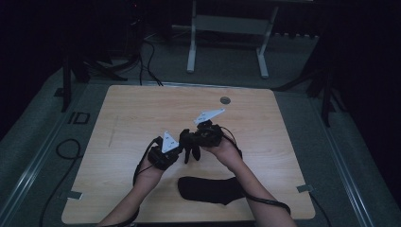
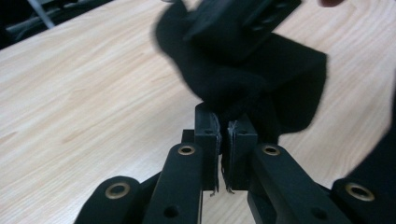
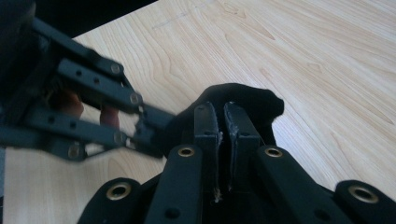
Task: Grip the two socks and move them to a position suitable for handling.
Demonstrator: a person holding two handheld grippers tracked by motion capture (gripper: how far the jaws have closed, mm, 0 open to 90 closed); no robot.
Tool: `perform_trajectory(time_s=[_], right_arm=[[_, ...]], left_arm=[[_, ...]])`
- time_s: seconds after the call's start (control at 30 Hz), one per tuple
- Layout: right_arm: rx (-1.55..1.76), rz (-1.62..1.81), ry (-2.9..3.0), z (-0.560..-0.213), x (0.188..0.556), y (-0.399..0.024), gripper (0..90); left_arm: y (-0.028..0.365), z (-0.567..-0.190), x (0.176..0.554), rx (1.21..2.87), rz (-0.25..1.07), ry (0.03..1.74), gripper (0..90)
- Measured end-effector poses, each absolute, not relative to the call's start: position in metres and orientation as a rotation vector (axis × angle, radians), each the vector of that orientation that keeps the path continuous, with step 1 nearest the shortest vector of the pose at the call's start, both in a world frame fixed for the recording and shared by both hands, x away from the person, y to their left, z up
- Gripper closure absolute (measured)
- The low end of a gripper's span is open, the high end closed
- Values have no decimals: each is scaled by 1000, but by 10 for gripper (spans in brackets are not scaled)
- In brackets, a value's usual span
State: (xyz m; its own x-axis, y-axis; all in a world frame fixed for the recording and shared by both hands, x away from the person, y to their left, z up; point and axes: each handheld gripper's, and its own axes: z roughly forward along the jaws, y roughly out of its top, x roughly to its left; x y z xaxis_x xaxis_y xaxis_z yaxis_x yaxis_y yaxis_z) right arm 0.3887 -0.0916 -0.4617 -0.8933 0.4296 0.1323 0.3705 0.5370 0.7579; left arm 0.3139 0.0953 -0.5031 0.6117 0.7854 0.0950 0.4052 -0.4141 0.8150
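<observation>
Nearest the high camera, two forearms come in from the bottom edge and meet over the middle of the wooden table, the largest thing here: a pale board with long brown grain, rounded corners and a small round grommet near its far edge. On the table's near part, between the forearms, lies a black sock, flat and limp, its foot bent at the right end. A second black sock hangs above the board between the two tools, bunched and dangling in dark folds; it is soft, matte cloth, and in the left gripper view it shows as a thick knot with a broad flap drooping to the right. The left gripper, with its grey three-cornered plate on top, has its jaws pressed together on a pinch of that cloth, which its own view shows rising from between the tips. The right gripper comes in from the other side; its own view shows the jaws drawn nearly together with black fabric humped around and behind them, seemingly nipped between, though dark cloth on dark jaws makes the exact hold hard to read. Blurred at the left of that view, the other tool's linkage reaches to the same fabric.
</observation>
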Motion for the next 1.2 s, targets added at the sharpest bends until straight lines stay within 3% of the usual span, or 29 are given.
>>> perform_trajectory(time_s=[0.33, 0.5, 1.1, 1.2], right_arm=[[719, 1351, 2670, -456, 386, -115, 876], [714, 1336, 2656, -454, 385, -117, 877], [743, 1380, 2661, -460, 382, -123, 872], [713, 1363, 2674, -457, 379, -120, 872]], left_arm=[[97, -497, 315, 2024, 587, 936, 864], [93, -497, 314, 2048, 645, 926, 866], [94, -490, 320, 2013, 611, 974, 865], [95, -494, 323, 1991, 558, 989, 854]])
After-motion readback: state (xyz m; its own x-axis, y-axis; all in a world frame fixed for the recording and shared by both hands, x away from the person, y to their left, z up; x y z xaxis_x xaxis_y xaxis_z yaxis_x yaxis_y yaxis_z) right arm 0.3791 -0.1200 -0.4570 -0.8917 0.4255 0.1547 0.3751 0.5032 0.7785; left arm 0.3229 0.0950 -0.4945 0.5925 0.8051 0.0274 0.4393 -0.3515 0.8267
